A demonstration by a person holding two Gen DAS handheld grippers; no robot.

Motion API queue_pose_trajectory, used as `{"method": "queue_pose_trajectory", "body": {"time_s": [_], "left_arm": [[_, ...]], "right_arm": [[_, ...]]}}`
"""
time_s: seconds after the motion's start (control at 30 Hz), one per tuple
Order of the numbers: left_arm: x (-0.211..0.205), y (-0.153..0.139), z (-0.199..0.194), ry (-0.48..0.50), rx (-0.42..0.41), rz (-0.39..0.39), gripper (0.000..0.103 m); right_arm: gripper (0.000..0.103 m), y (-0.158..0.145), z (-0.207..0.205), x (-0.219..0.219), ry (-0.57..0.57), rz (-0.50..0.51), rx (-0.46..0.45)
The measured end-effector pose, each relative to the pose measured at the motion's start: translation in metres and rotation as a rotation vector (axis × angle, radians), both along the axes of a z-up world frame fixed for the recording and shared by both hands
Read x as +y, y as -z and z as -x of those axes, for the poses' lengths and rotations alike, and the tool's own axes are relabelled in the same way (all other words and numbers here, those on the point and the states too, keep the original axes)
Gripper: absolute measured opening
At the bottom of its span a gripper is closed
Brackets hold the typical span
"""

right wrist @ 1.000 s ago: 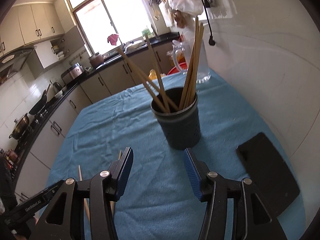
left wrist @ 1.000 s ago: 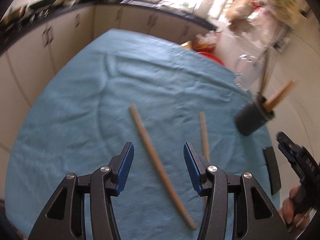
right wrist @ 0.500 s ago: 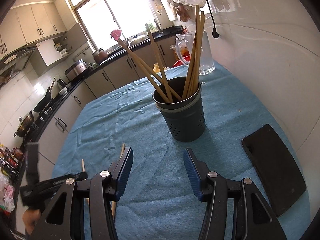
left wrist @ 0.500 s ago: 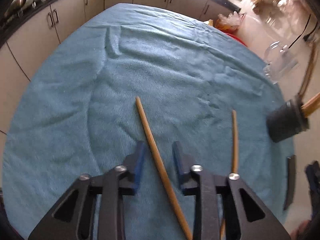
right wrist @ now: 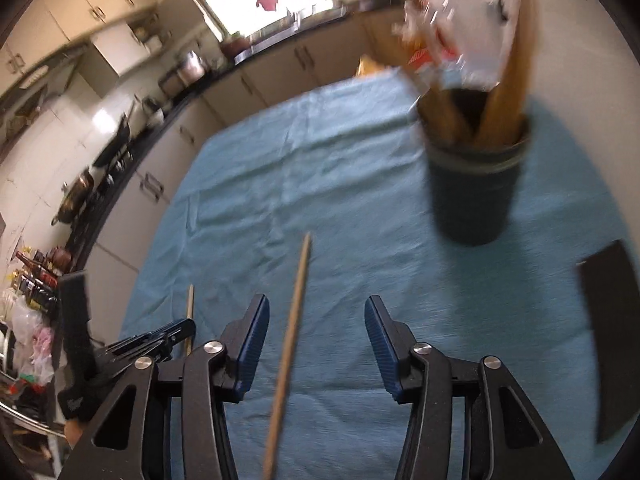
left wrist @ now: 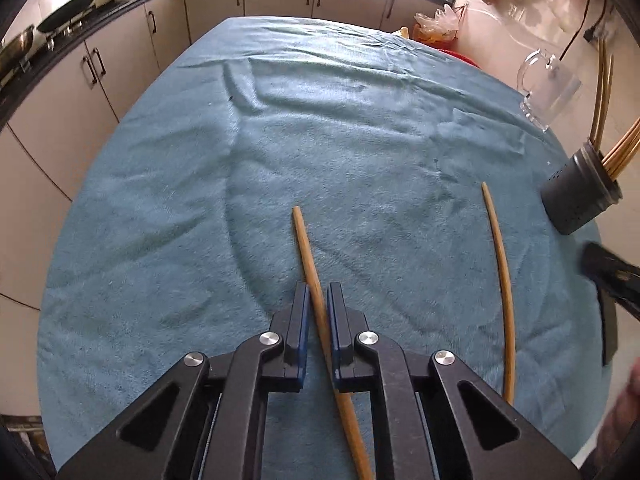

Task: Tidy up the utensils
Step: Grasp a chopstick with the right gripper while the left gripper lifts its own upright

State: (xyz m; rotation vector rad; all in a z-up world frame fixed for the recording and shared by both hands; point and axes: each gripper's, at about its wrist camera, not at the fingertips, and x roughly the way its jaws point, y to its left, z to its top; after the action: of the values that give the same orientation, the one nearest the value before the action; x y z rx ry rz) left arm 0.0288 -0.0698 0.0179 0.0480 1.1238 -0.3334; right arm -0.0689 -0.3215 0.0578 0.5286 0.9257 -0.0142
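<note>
**Left gripper closed on one chopstick, right gripper open over the other**

Cream kitchen cabinets (left wrist: 132, 60) with a dark worktop run along the far side of the room, under a bright window. Nearer, the counter is covered by a rumpled blue terry cloth (left wrist: 320, 128) that fills most of both views.

At the cloth's right side stands the dark grey perforated cylindrical utensil holder (left wrist: 576, 196), with several wooden chopsticks leaning out of it; the right wrist view shows it blurred. A clear glass jug with a handle (left wrist: 548, 88) stands beyond the holder, and a flat black rectangular pad (right wrist: 612, 340) lies on the cloth at the right edge.

The left gripper (left wrist: 318, 300) has its blue-padded jaws pressed against the long tan wooden chopstick (left wrist: 306, 248), which lies on the cloth with its far end pointing away from the camera.

The right gripper (right wrist: 316, 320) has its jaws spread wide, touching nothing. Between them lies the thinner second wooden chopstick (right wrist: 298, 292), which rests on the cloth near the first, between it and the holder.
</note>
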Motion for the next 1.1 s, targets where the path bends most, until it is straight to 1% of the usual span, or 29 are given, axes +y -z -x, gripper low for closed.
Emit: {"method": "queue_pose_trajectory", "body": {"time_s": [0.1,0.17,0.2,0.23,0.3,0.37,0.4,0.43,0.5,0.53,0.57,0.63,0.73,0.83,0.93,0.97,1.03,1.1], "left_arm": [[0.003,0.000,-0.001,0.003,0.009,0.014,0.010],[0.000,0.000,-0.001,0.013,0.004,0.000,0.010],[-0.001,0.000,0.000,0.011,0.002,0.000,0.010],[-0.001,0.000,0.000,0.010,-0.002,-0.001,0.010],[-0.003,0.000,0.000,0.012,-0.012,-0.005,0.008],[-0.004,0.000,0.001,0.004,-0.022,-0.002,0.008],[-0.004,0.000,0.002,0.001,-0.026,0.000,0.008],[-0.004,-0.001,0.002,0.001,-0.029,0.015,0.008],[-0.001,-0.002,0.003,0.011,-0.027,0.061,0.007],[0.001,-0.004,0.004,0.012,-0.033,0.079,0.006],[0.003,-0.009,0.007,0.011,-0.054,0.095,0.006],[0.008,-0.021,0.014,0.009,-0.093,0.129,0.006],[0.015,-0.042,0.023,-0.001,-0.151,0.175,0.006],[0.022,-0.069,0.039,-0.022,-0.236,0.195,0.006],[0.026,-0.090,0.052,-0.029,-0.299,0.214,0.006],[0.026,-0.096,0.057,-0.033,-0.321,0.213,0.006],[0.025,-0.107,0.067,-0.032,-0.359,0.206,0.006],[0.023,-0.113,0.074,-0.026,-0.378,0.207,0.006]], "right_arm": [[0.035,0.017,-0.029,0.012,-0.038,-0.021,0.096],[0.030,0.030,-0.048,0.018,-0.043,-0.016,0.157],[0.029,0.033,-0.053,0.021,-0.047,-0.005,0.172],[0.028,0.037,-0.061,0.026,-0.047,0.025,0.197],[0.024,0.040,-0.067,0.031,-0.044,0.049,0.210],[0.013,0.044,-0.074,0.042,-0.076,0.111,0.239],[0.009,0.043,-0.076,0.050,-0.077,0.166,0.232],[0.008,0.046,-0.075,0.053,-0.086,0.181,0.241],[0.007,0.046,-0.074,0.062,-0.104,0.228,0.230],[0.007,0.045,-0.072,0.062,-0.108,0.218,0.221],[0.007,0.043,-0.070,0.062,-0.108,0.203,0.210],[0.007,0.030,-0.061,0.057,-0.102,0.167,0.154],[0.007,0.004,-0.036,0.052,-0.081,0.137,0.033],[0.007,-0.019,-0.012,0.047,-0.057,0.115,-0.072],[0.007,-0.042,0.014,0.047,-0.036,0.129,-0.186],[0.007,-0.047,0.021,0.048,-0.031,0.134,-0.212],[0.007,-0.062,0.040,0.054,-0.020,0.155,-0.292],[0.007,-0.070,0.052,0.060,-0.008,0.180,-0.339]]}}
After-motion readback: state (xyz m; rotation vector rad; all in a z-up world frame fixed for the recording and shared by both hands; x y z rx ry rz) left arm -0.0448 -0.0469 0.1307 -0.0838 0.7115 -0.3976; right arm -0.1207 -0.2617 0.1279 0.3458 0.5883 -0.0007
